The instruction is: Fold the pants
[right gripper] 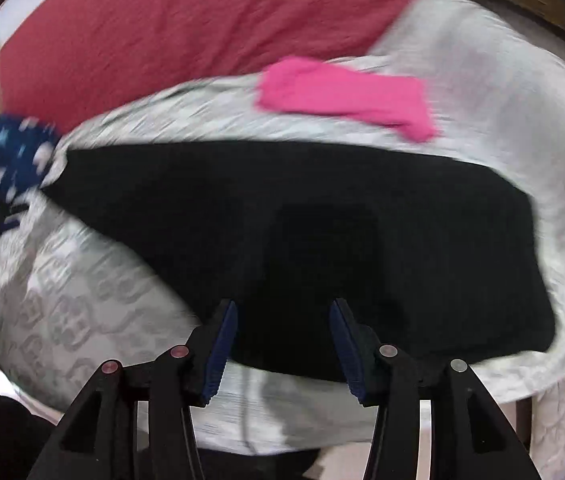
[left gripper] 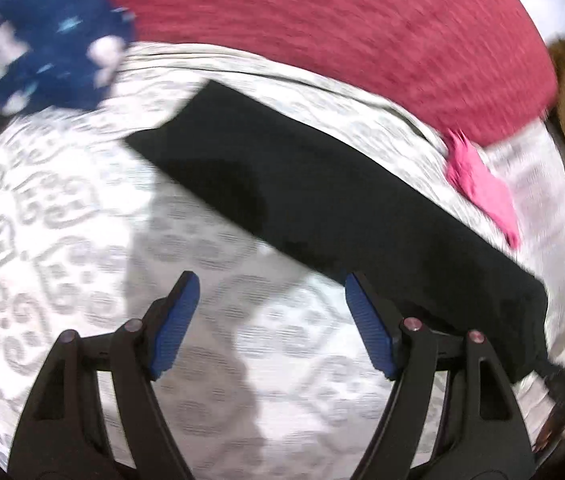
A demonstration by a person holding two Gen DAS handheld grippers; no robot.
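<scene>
Black pants (left gripper: pixel 322 196) lie folded into a long flat strip on a white patterned bedspread (left gripper: pixel 62 220), running from upper left to lower right in the left wrist view. My left gripper (left gripper: pixel 272 282) hangs open above the bedspread just beside the strip's near edge, with nothing between its blue pads. In the right wrist view the same black pants (right gripper: pixel 282 220) spread wide across the middle. My right gripper (right gripper: pixel 284 308) hovers open over their near edge, its pads apart and gripping nothing. Both views are blurred.
A large red blanket (left gripper: pixel 342 20) covers the far side of the bed. A pink garment (right gripper: pixel 346 96) lies just beyond the pants. A navy star-print cloth (left gripper: pixel 42 32) sits at the far left end. The bed's edge (right gripper: pixel 322 436) runs below my right gripper.
</scene>
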